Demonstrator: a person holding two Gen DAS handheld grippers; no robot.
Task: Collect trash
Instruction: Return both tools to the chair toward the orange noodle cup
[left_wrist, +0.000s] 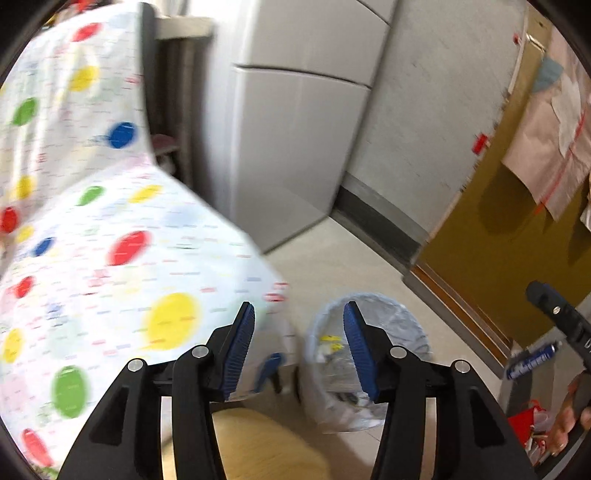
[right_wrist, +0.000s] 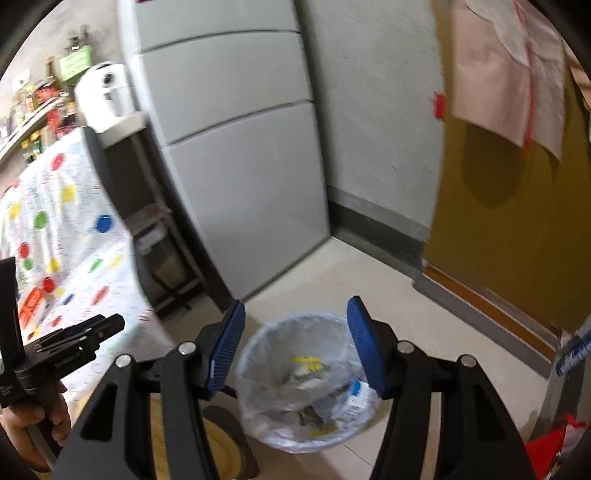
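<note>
The left gripper (left_wrist: 298, 314) is held with its jaws spread wide and nothing between them. The right gripper (right_wrist: 295, 312) is likewise held with its jaws apart and empty.

The trash bin (right_wrist: 301, 384), lined with a translucent plastic bag, is seen on the pale tiled floor (right_wrist: 354, 280) just beyond the right gripper, framed between its blue pads (right_wrist: 227, 350). Crumpled wrappers, yellow scraps and a small blue-and-white packet (right_wrist: 356, 397) are seen lying inside it. In the left wrist view the same bin (left_wrist: 369, 369) is placed low and right of centre, partly hidden by the right-hand pad.

To the left, a surface covered with a white cloth (left_wrist: 92, 236) printed with red, yellow, green and blue dots is seen; its edge hangs down near the bin. A grey refrigerator (right_wrist: 236, 147) is set at the far side, against a grey wall, and a mustard-yellow door (right_wrist: 509, 221) with a pale bag (right_wrist: 506, 66) hung on it is seen to the right. A round yellow stool seat (left_wrist: 266, 443) is seen near the bottom, just beside the bin.

Both views are blurred, so the smaller items in the bin cannot be told apart.
</note>
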